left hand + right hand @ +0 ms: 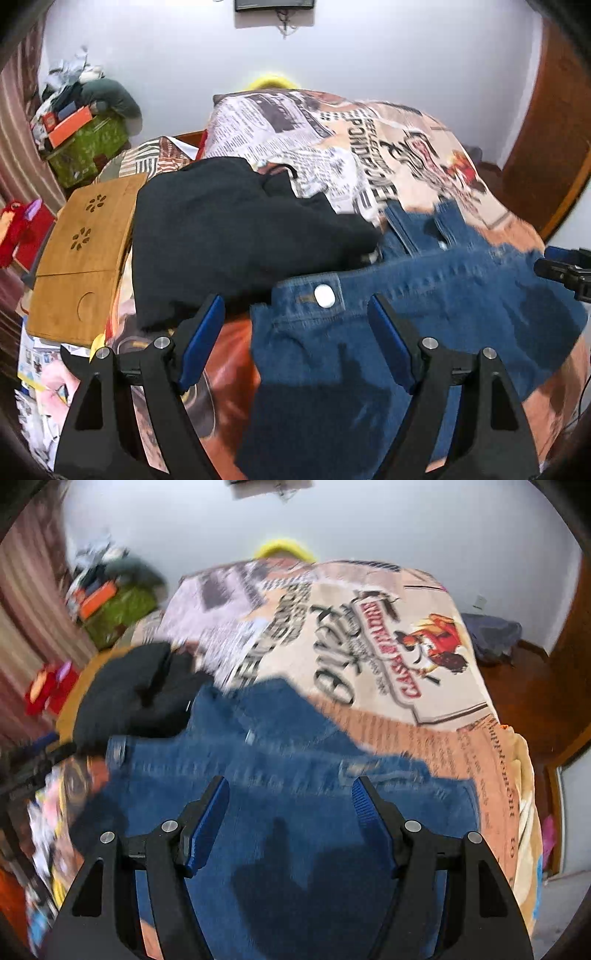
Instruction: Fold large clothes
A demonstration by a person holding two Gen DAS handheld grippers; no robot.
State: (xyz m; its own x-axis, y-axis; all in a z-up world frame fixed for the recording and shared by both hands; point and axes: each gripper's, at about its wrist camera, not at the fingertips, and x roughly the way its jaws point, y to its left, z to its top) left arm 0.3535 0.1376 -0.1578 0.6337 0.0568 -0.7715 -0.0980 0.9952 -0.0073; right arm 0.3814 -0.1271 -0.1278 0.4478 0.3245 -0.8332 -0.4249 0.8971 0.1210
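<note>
Two garments are lying on a bed covered by a newspaper-print bedspread in cream, orange and black (332, 140): a pair of blue denim jeans (424, 295) and a black soft garment (229, 236). The jeans are spreading across the near part of the bedspread, their waistband with its pale round button (324, 295) facing the left wrist camera. The black garment is sitting in a heap just left of the jeans, its edge touching or overlapping the denim near the waistband.

The left gripper (296, 314) is hovering above the waistband corner with its blue-padded fingers (201, 343) standing wide apart, nothing pinched between them; the button is showing in the gap. The right gripper (290, 795) is hanging over the broad middle of the jeans, its jaws likewise spread and gripping nothing, with denim filling the space beneath. That view is blurred, so finer detail of the cloth is hard to tell. Each gripper is showing at the edge of the other's view as a dark shape.

A light wooden folding tray with flower-shaped cutouts (81, 258) is resting at the left edge of the bed, just beside the black garment. Beyond it, a green patterned box (88, 147) piled with clutter is standing against the white wall (369, 55).
</note>
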